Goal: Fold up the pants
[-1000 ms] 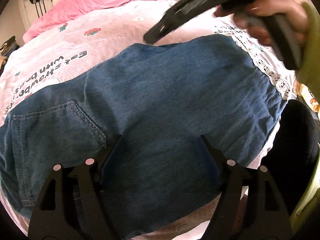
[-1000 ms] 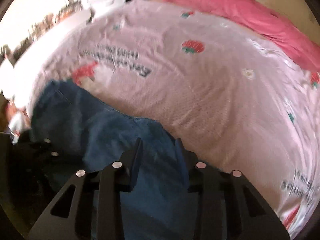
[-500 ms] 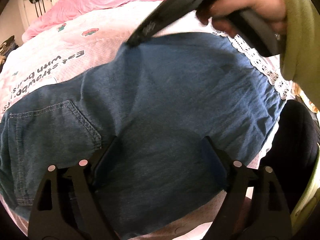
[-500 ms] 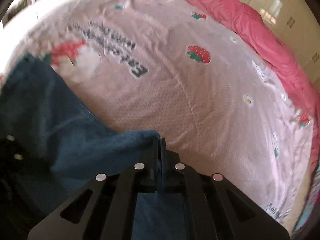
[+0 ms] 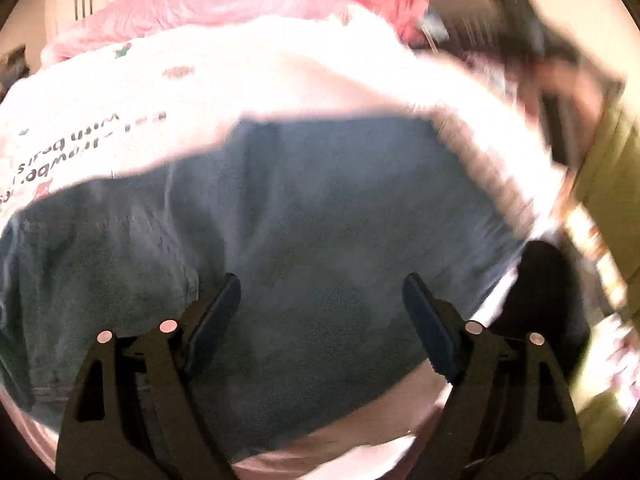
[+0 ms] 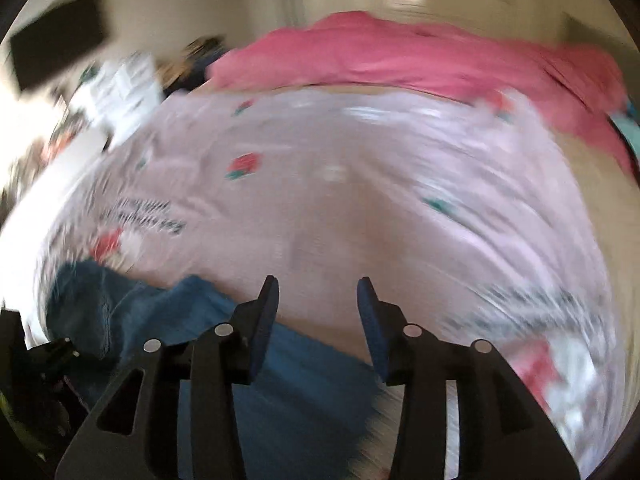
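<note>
Blue denim pants [image 5: 320, 220] lie folded on a pale pink bedsheet [image 5: 260, 76], filling the lower half of the left wrist view. My left gripper [image 5: 322, 292] hovers just above the denim, open, nothing between its pads. In the right wrist view the pants [image 6: 224, 320] lie low and to the left. My right gripper [image 6: 318, 292] is over the sheet beside the denim edge, its jaws opening with nothing between them. The right gripper also shows as a dark blur [image 5: 532, 40] at the top right of the left wrist view, held by a hand in an olive sleeve [image 5: 612, 152].
A crumpled pink blanket [image 6: 420, 56] lies along the far side of the bed. The sheet [image 6: 360, 200] carries strawberry prints and black lettering. A lace trim [image 5: 492, 172] marks the bed's near right edge. White furniture and clutter [image 6: 116, 88] stand beyond the bed at left.
My right gripper closed on the far edge of the denim, then let it go and swung away to the right and upward. The left gripper rose slightly and stayed open.
</note>
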